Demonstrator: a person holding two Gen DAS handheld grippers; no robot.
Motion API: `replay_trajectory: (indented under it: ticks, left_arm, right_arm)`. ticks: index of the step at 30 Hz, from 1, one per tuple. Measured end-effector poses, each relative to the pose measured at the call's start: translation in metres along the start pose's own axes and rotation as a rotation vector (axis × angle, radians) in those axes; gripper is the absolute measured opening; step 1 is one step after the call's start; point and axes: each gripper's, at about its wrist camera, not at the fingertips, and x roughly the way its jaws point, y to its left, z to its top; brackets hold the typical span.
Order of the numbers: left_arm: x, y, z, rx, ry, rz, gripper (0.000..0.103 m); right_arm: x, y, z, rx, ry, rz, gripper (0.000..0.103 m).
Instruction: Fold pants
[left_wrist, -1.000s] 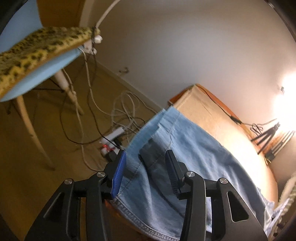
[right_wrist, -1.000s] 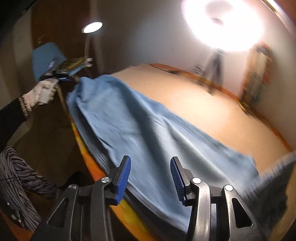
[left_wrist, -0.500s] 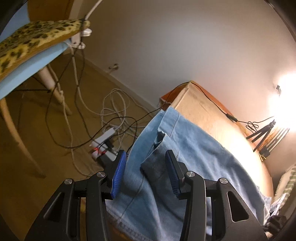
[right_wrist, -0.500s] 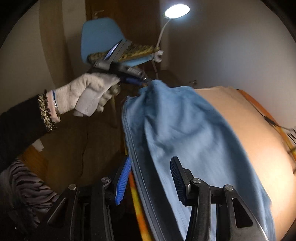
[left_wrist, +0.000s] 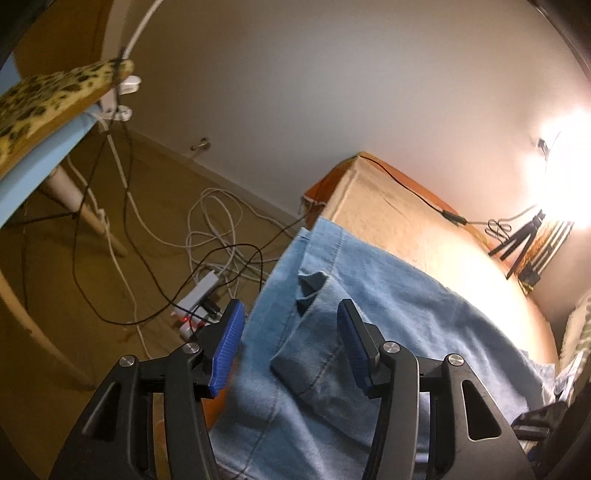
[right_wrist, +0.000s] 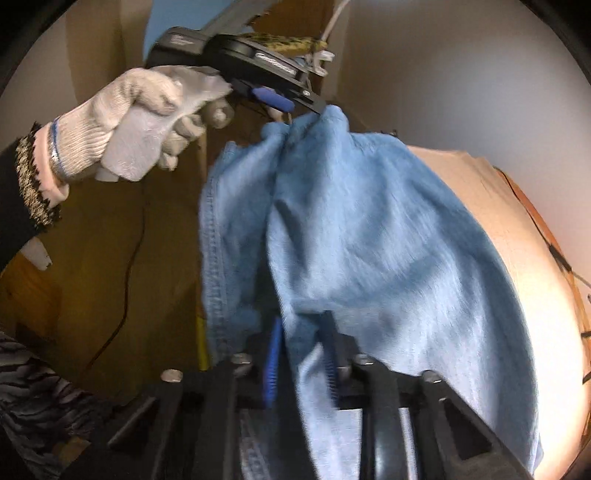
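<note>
Gripping jeans (right_wrist: 369, 240): right claw (right_wrist: 301, 363) closed on denim; left claw (left_wrist: 290, 345) spread

No readable text, labels, brands or numbers anywhere

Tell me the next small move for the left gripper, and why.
Probably close the left gripper now: its jaws stand open with a raised fold of the jeans between them, while the right gripper already looks clamped on the denim.

Black tool (left_wrist: 291, 339) frames carry ribbed blue pads (left_wrist: 228, 345) and silver screws; a white knit glove (right_wrist: 147, 118) meets a black sleeve.
</note>
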Motion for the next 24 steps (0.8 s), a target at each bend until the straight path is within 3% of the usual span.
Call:
replay_trajectory:
  ticks: [2,8,14,18,19,20,21,24]
  left_arm:
    - [0.003,-0.005,0.001,0.004,0.003,-0.013,0.051]
    - [0.014,-0.018,0.001,0.011,0.047,-0.052,0.051]
    - [0.023,-0.030,-0.007,0.093,0.103,-0.033,0.053]
    - [0.024,-0.026,-0.013,0.076,0.112,-0.058,0.052]
    - [0.024,-0.027,-0.013,0.080,0.114,-0.054,0.047]
    - [0.024,-0.029,-0.013,0.089,0.115,-0.049,0.028]
    - [0.022,-0.030,-0.013,0.094,0.112,-0.047,0.021]
    - [0.015,-0.037,-0.008,0.092,0.075,-0.062,0.014]
  right_arm:
    - [-0.002,-0.015,0.000,0.042,-0.010,-0.006,0.003]
    - [-0.011,-0.068,-0.002,0.230,-0.051,0.015,0.001]
    - [-0.008,-0.078,-0.004,0.263,-0.044,0.015,0.001]
    - [-0.005,-0.083,0.000,0.278,-0.052,0.025,0.001]
    - [-0.004,-0.086,-0.001,0.280,-0.054,0.027,0.001]
    - [-0.005,-0.086,-0.003,0.281,-0.056,0.027,0.001]
    - [-0.005,-0.086,-0.003,0.282,-0.057,0.027,0.001]
    - [-0.010,-0.087,-0.005,0.284,-0.061,0.024,0.001]
